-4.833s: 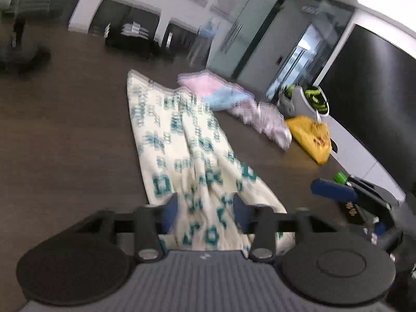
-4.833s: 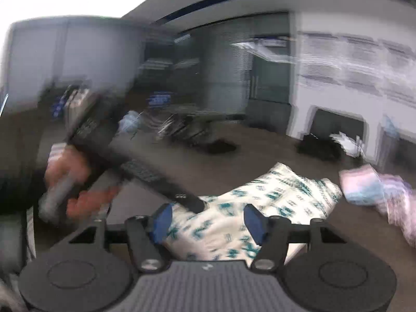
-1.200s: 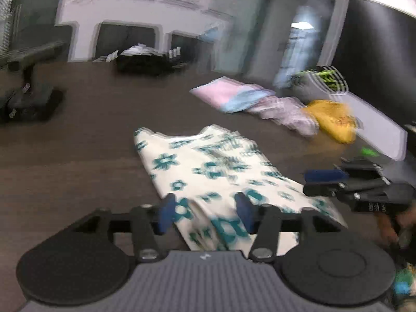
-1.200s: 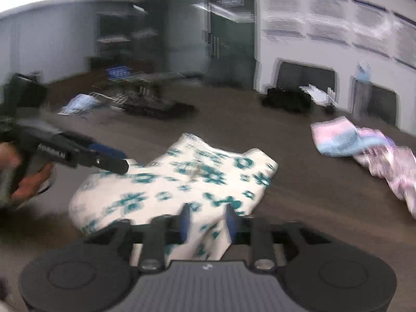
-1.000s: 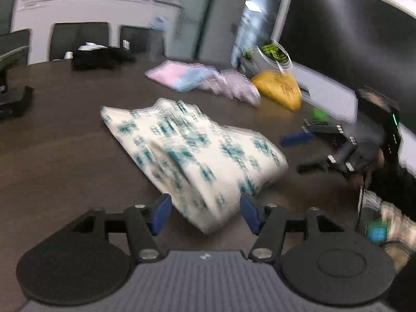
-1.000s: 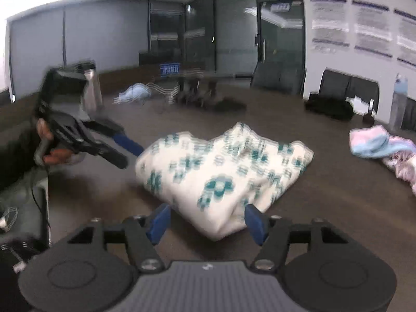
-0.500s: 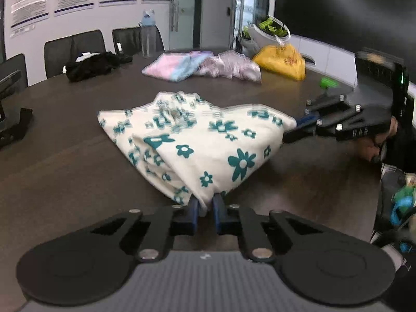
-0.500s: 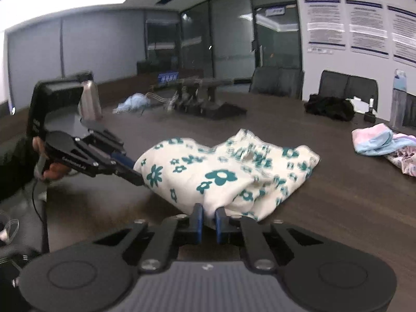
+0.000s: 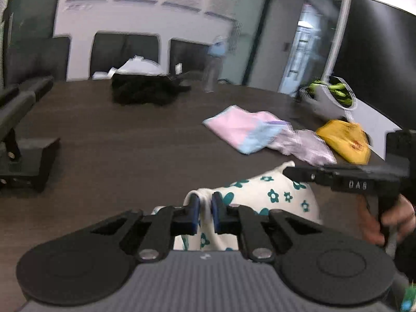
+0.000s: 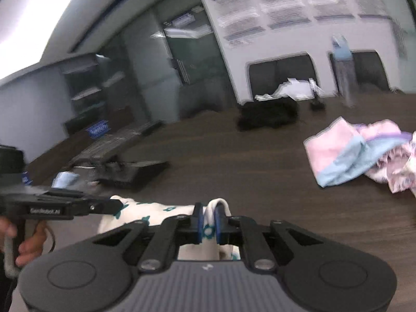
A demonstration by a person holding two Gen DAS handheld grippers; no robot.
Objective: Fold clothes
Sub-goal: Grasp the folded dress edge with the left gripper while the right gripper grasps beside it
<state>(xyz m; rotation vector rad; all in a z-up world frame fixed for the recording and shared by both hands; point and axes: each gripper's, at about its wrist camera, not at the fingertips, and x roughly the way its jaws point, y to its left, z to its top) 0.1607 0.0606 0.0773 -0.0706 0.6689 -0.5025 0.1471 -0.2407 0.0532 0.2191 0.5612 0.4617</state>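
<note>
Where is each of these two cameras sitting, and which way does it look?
Left wrist: on the left gripper, facing along its fingers across the table; the right gripper and a hand show.
Right wrist: on the right gripper, facing likewise; the left gripper shows.
Shared: the floral garment both pinch, pink-and-blue cloth.

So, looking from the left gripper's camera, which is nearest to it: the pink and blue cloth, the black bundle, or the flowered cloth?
1. Flowered cloth, pinched in the jaws.
2. Pink and blue cloth, ahead to the right.
3. Black bundle, at the table's far side.
</note>
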